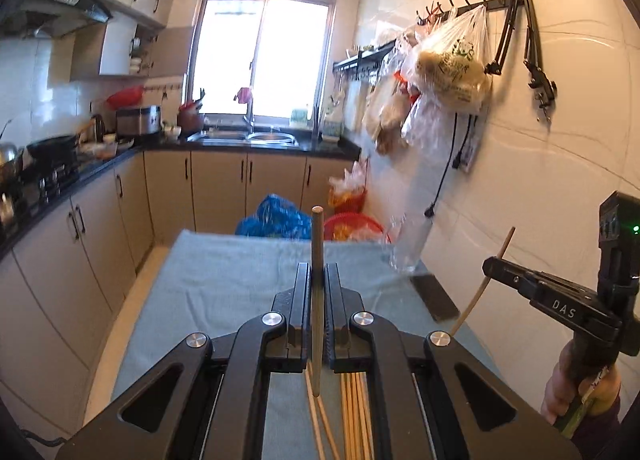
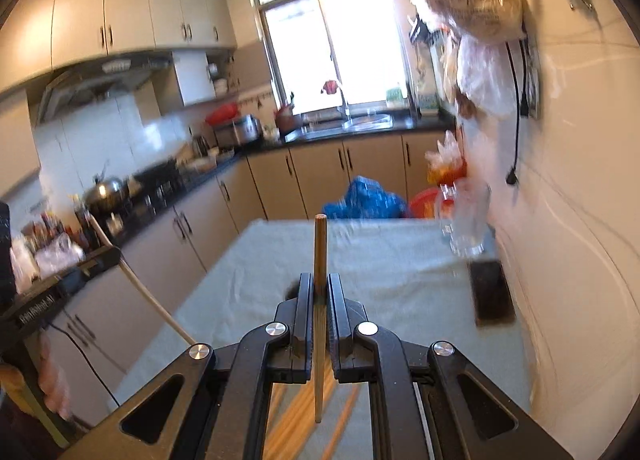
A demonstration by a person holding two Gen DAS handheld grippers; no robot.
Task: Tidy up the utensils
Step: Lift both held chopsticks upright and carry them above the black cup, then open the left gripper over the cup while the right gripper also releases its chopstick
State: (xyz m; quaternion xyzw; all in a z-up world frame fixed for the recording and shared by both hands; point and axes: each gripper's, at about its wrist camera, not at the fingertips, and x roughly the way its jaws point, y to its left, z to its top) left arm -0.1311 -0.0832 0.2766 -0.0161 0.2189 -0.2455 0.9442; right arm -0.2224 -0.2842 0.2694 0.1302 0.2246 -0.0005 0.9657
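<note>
My left gripper (image 1: 318, 280) is closed on 1 chopstick (image 1: 317, 300), pinched between its 2 fingers (image 1: 303, 292). The stick stands nearly upright in the jaws, its blunt end rising above the fingertips and its lower end hanging below them, above the table. My right gripper (image 2: 320, 288) is likewise clamped on 1 chopstick (image 2: 319, 300), held much the same way, top end clear above the fingertips and tapered end hanging down behind them.

In the left wrist view the right gripper (image 1: 494, 265) shows at the right edge, its stick tilted, with my right hand (image 1: 576, 392) on the handle. In the right wrist view the left gripper's stick shows slanting at the left edge.

Below both tools, the remaining chopsticks (image 1: 354, 416) lie flat on the grey-blue cloth (image 1: 224, 280) that covers the table, in a loose bundle with a couple splayed off to the left. In the right wrist view they are blurred. Near the wall on the cloth's far right stands a clear glass (image 2: 466, 220), with a dark phone (image 2: 490, 292) lying just in front of it.
</note>
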